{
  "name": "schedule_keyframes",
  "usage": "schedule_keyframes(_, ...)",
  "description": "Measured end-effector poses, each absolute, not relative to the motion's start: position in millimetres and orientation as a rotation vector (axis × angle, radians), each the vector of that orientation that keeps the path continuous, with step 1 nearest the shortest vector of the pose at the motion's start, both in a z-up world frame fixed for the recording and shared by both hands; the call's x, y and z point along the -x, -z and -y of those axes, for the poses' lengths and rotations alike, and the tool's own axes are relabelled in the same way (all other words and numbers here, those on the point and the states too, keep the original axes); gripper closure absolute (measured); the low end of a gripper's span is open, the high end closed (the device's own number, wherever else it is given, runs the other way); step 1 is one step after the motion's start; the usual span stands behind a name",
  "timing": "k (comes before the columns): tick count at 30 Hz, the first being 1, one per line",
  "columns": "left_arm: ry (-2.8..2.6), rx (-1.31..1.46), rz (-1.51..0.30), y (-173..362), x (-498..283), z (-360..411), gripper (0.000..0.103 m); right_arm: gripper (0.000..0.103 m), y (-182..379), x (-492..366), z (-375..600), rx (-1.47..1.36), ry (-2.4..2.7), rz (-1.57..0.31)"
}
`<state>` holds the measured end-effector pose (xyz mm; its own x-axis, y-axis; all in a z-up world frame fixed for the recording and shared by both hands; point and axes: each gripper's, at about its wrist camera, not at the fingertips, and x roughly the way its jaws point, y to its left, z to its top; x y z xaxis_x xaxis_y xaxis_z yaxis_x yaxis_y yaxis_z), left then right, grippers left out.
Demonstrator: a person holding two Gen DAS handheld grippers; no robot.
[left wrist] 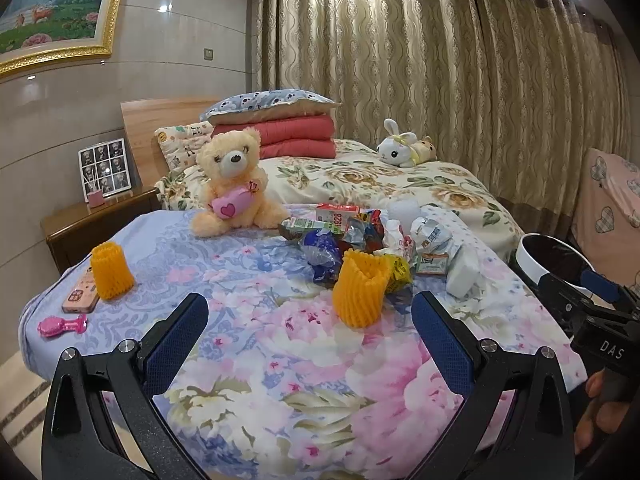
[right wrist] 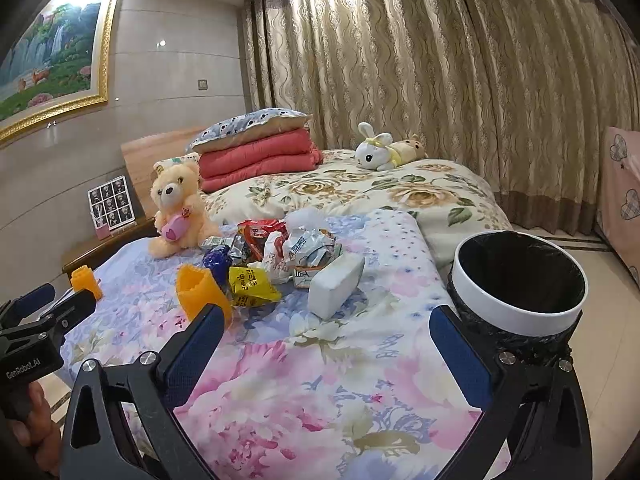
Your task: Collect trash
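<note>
Left wrist view: left tool [left wrist: 310,320] wide open, empty, above floral bed [left wrist: 248,360], orange foam net [left wrist: 362,288] and trash pile [left wrist: 360,236] ahead; right wrist view: right tool [right wrist: 326,330] wide open, empty, trash pile [right wrist: 280,256] ahead, lined bin [right wrist: 520,280] beside the bed [right wrist: 320,380].

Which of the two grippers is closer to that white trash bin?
Right. The right gripper is open just beside the trash bin; the left gripper, also open, hovers over the bed, farther away.
</note>
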<state>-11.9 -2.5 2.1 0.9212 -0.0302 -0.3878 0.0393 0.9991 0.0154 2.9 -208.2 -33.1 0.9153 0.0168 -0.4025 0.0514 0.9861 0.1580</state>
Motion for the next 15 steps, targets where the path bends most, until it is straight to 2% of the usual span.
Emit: schedule_keyframes(15,0.040,-0.021,-0.392,-3.9,11.5,3.3,0.000,0.000,28.2,-3.1,207.5,-0.171,0.012,-0.403)
